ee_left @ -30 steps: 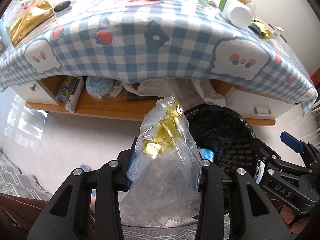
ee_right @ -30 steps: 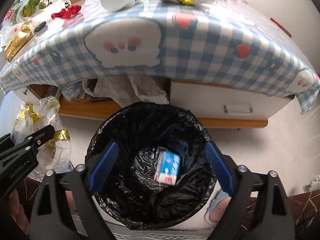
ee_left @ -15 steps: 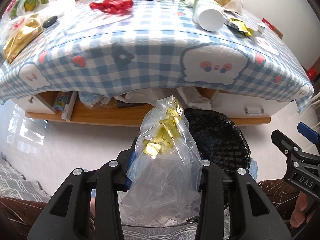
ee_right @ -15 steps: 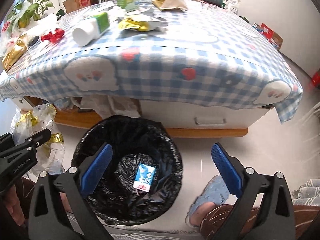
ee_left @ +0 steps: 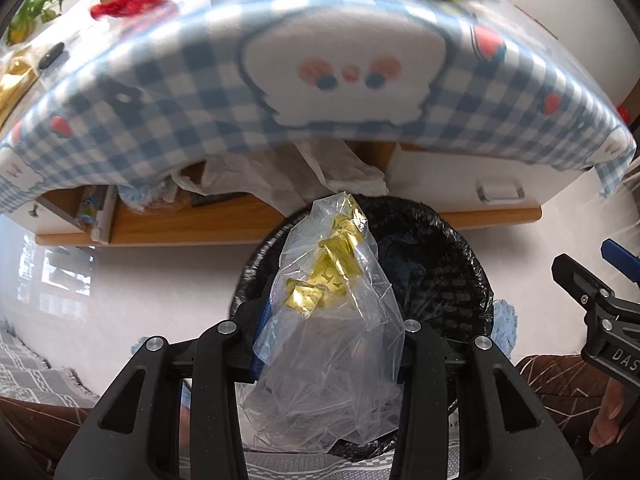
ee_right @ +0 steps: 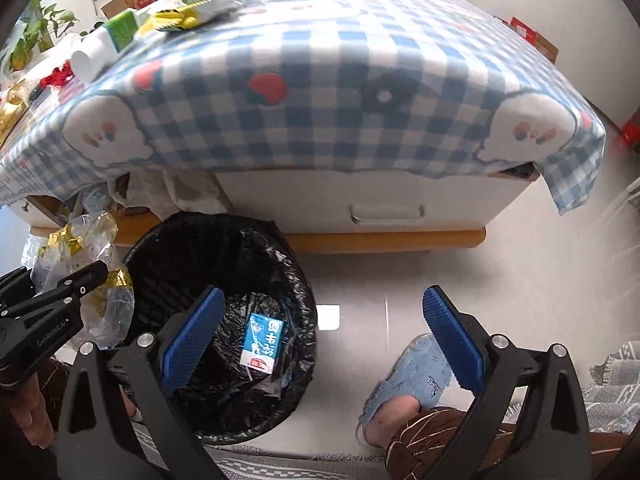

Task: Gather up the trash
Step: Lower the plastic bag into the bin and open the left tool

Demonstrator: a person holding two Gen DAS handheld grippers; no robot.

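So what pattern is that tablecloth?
Blue-and-white checks with cartoon figures on the tablecloth, clearest in the right wrist view.

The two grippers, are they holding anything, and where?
The left gripper pinches a clear plastic bag low on its crumpled body. The right gripper is open and empty.

Left gripper (ee_left: 328,344) clamped (tilted down); right gripper (ee_right: 320,332) fingers spread wide.

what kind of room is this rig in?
Probably a home living or dining room: a low table with a checked cartoon tablecloth, a bin lined with a black bag on the floor, houseplants behind, and a foot in a fuzzy slipper.
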